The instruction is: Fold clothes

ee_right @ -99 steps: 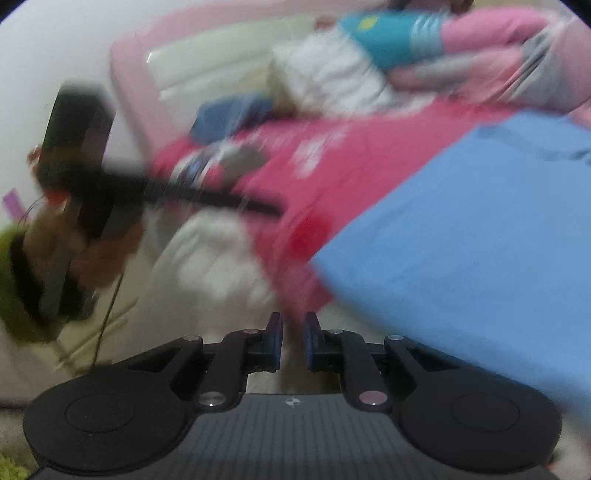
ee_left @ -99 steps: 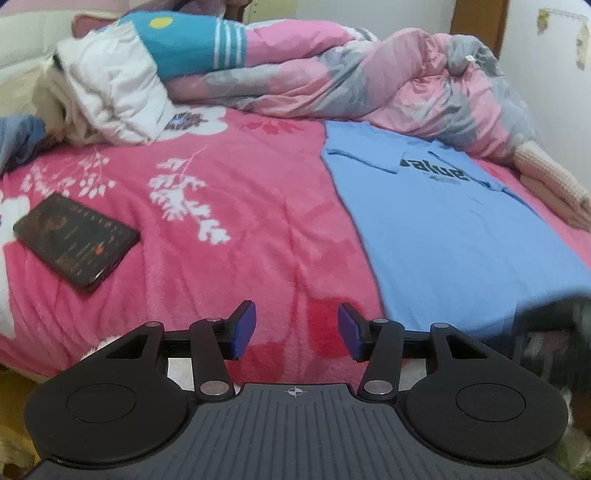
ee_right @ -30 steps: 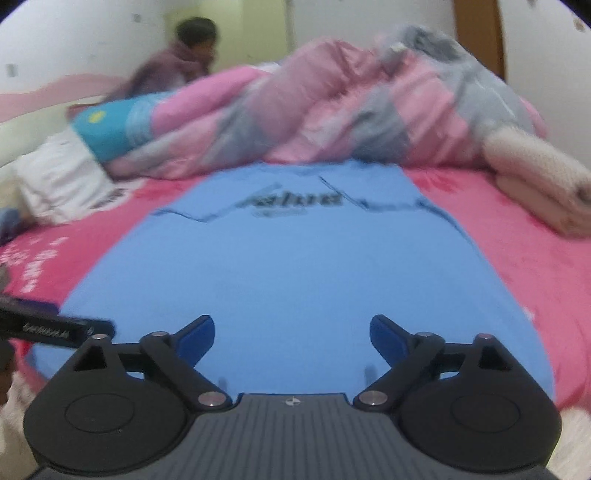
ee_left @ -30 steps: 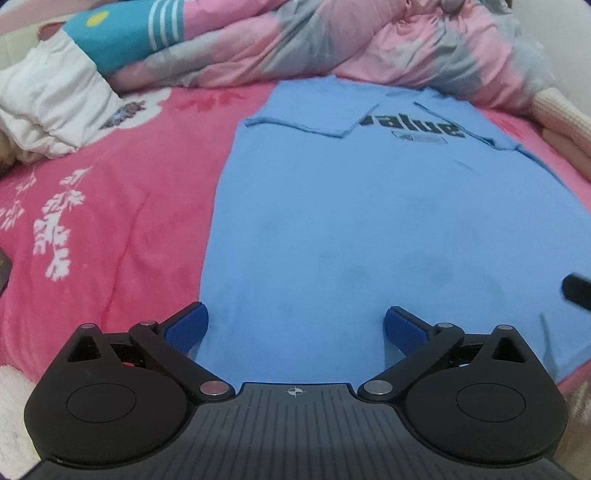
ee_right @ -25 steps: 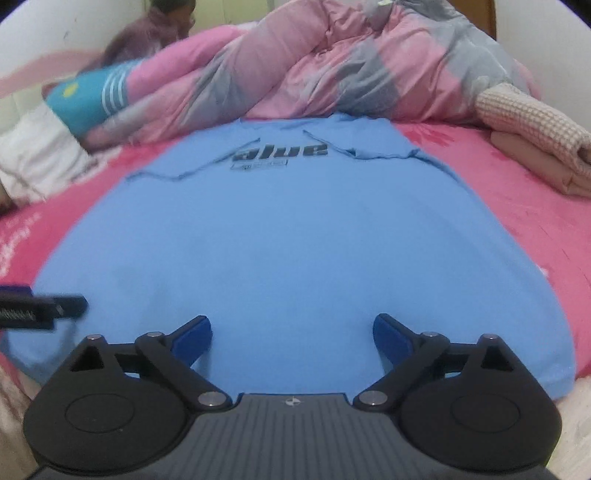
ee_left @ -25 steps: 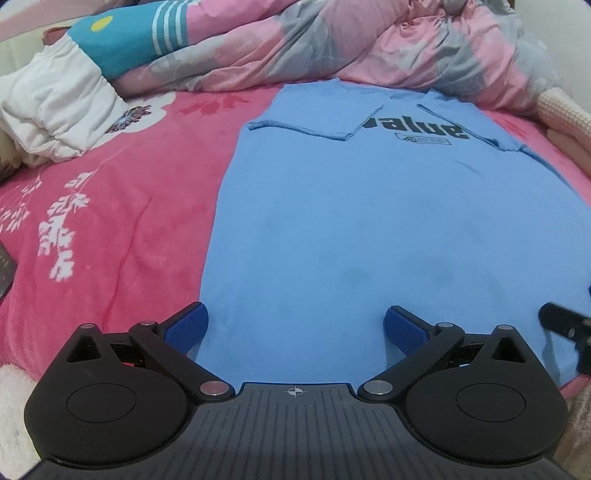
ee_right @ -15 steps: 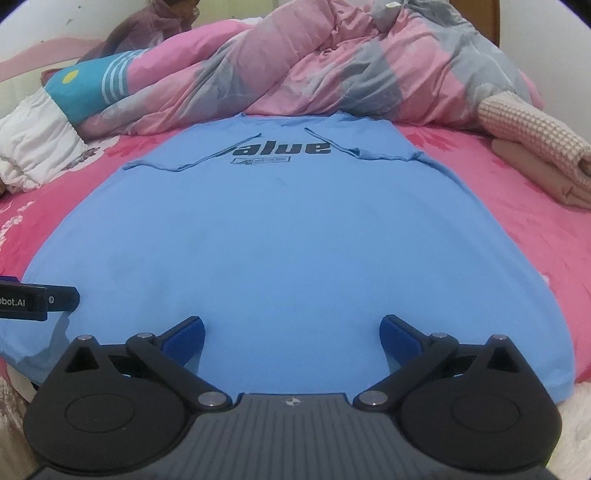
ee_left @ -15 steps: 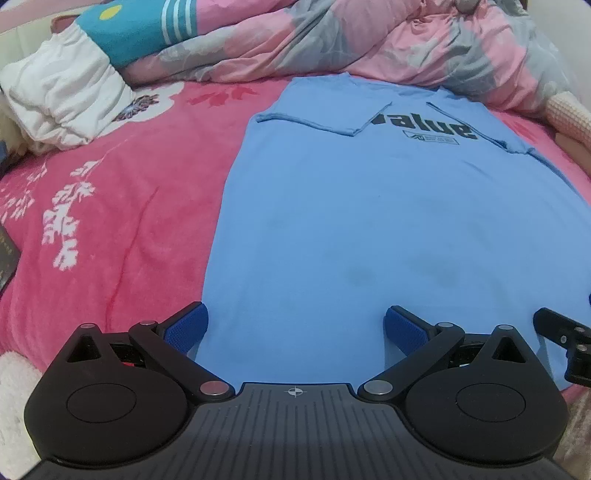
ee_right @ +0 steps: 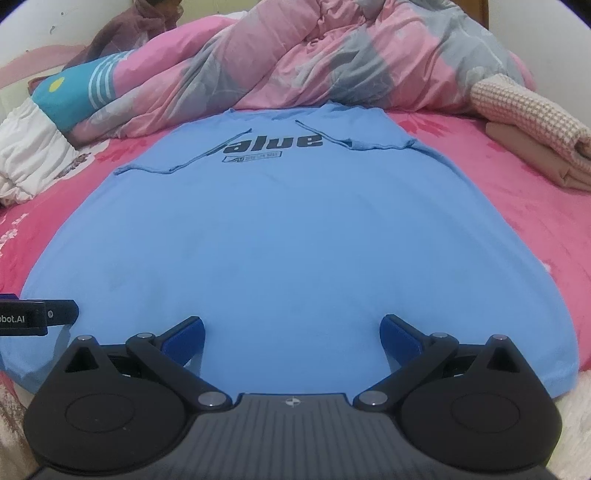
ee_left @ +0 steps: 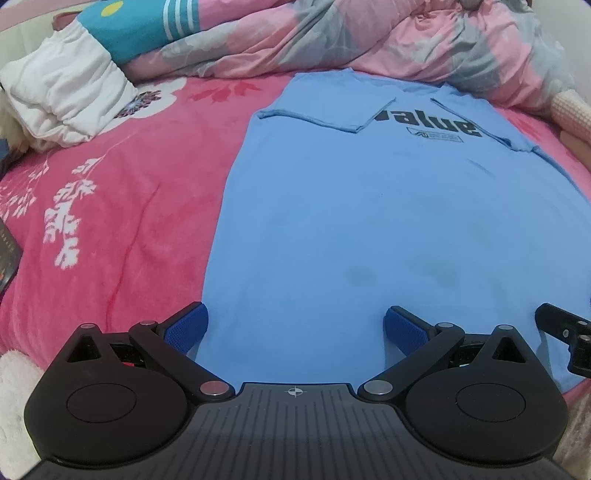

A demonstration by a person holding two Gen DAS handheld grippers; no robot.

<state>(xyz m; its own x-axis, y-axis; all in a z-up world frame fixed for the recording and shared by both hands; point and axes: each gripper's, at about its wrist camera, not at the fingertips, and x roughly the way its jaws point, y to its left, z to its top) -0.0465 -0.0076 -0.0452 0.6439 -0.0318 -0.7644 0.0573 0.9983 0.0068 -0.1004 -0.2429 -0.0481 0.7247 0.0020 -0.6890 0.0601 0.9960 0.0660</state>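
A light blue T-shirt (ee_left: 369,221) lies spread flat on a bed covered by a pink floral blanket (ee_left: 122,206). Its collar end points away from the cameras toward the heaped pink-and-grey duvet (ee_left: 351,40), and its hem lies nearest the two grippers. Both sleeves are folded inward over the chest, partly covering black lettering that reads "alue" with a small boxed logo beneath it.

The left gripper (ee_left: 295,326) hangs over the shirt's near left portion, its jaws spread wide with nothing between the blue pads (ee_left: 186,326) except the flat cloth below. Its left pad sits at the shirt's left edge, where blue cloth meets pink blanket; its right pad is over the shirt. Whether the pads touch the cloth cannot be told.

The right gripper (ee_right: 291,334) is likewise over the hem area, jaws at their widest and gripping nothing, with both pads over blue fabric. In the right wrist view the shirt (ee_right: 280,229) fills the middle of the frame, its near right corner reaching the bed's edge. Each gripper shows at the border of the other's view: the right one (ee_left: 569,343) at the far right of the left view, the left one (ee_right: 33,314) at the far left of the right view.

A white bundle of bedding (ee_left: 62,99) and a teal striped cushion (ee_left: 144,26) lie at the far left. Folded beige knitwear (ee_right: 532,110) rests on the blanket to the shirt's right. A dark flat object (ee_left: 7,258) pokes in at the left edge.
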